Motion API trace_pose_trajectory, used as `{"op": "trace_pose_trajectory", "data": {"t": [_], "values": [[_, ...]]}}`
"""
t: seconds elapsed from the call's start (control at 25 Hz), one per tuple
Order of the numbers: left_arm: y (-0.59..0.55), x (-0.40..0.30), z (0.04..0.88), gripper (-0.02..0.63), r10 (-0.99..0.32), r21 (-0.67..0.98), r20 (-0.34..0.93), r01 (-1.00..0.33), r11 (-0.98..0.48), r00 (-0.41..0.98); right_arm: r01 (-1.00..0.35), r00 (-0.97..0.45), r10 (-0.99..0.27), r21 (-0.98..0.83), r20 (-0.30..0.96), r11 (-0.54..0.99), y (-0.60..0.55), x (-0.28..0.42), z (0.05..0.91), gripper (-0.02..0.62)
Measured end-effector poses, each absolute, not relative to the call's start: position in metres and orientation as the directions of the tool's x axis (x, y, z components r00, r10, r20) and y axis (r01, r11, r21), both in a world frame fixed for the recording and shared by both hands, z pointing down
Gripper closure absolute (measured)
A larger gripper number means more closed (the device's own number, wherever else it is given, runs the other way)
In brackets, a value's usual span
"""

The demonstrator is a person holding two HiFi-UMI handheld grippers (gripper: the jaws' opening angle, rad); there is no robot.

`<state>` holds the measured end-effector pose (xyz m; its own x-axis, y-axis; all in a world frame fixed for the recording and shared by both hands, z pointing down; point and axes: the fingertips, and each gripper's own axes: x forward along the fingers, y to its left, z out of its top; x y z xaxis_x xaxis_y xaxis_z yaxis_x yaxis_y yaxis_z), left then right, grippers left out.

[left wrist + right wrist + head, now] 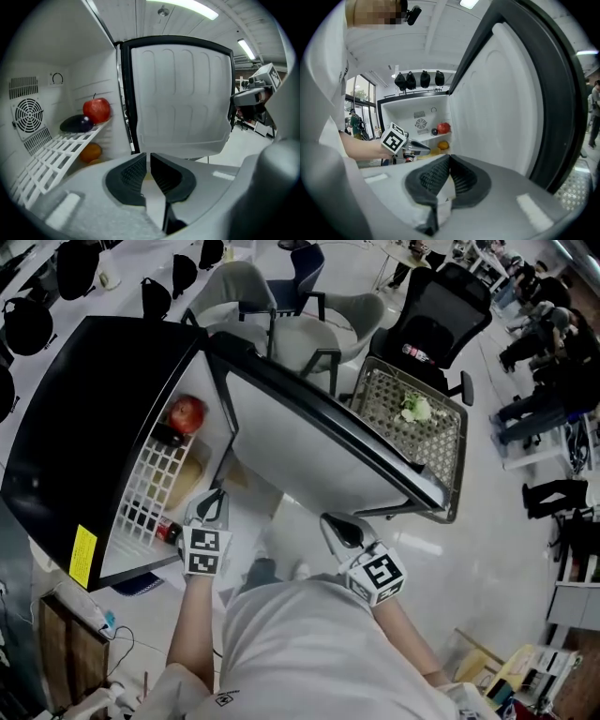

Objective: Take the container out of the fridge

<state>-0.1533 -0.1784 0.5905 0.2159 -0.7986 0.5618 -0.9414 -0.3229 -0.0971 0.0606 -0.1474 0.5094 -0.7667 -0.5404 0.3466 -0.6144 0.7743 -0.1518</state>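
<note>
The black fridge stands open, its white inside facing me. On its white wire shelf lie a red apple and a dark eggplant. Under the shelf I see an orange and a tan shape; whether that is the container I cannot tell. My left gripper hovers at the fridge mouth just before the shelf's front edge, jaws shut on nothing. My right gripper hangs below the open door, also shut and empty.
The fridge door swings out to the right between the two grippers. Behind it stands a wire-mesh cart with a pale green item inside. Chairs crowd the back. A red-capped bottle sits low in the fridge.
</note>
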Motion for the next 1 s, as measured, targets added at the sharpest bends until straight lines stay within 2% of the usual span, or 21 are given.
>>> {"op": "trace_pose_trajectory", "data": {"t": [0.08, 0.2, 0.48, 0.8, 1.0], "values": [[-0.183, -0.162, 0.602, 0.572, -0.786, -0.114, 0.588, -0.942, -0.317, 0.193, -0.625, -0.757, -0.548, -0.150, 0.357, 0.766, -0.147, 0.060, 0.511, 0.592], [-0.190, -0.175, 0.621, 0.497, -0.760, -0.158, 0.635, -0.938, -0.307, 0.142, -0.640, -0.743, -0.558, -0.147, 0.370, 0.755, -0.147, 0.060, 0.513, 0.592], [-0.203, -0.196, 0.652, 0.452, -0.701, -0.267, 0.712, -0.911, -0.314, 0.033, -0.667, -0.715, -0.574, -0.145, 0.400, 0.731, -0.146, 0.059, 0.516, 0.592], [-0.215, -0.218, 0.685, 0.385, -0.650, -0.331, 0.760, -0.871, -0.364, -0.017, -0.696, -0.686, -0.595, -0.142, 0.418, 0.704, -0.150, 0.051, 0.523, 0.592], [-0.223, -0.225, 0.702, 0.379, -0.627, -0.343, 0.779, -0.852, -0.396, -0.023, -0.717, -0.664, -0.610, -0.135, 0.432, 0.684, -0.153, 0.049, 0.524, 0.592]]}}
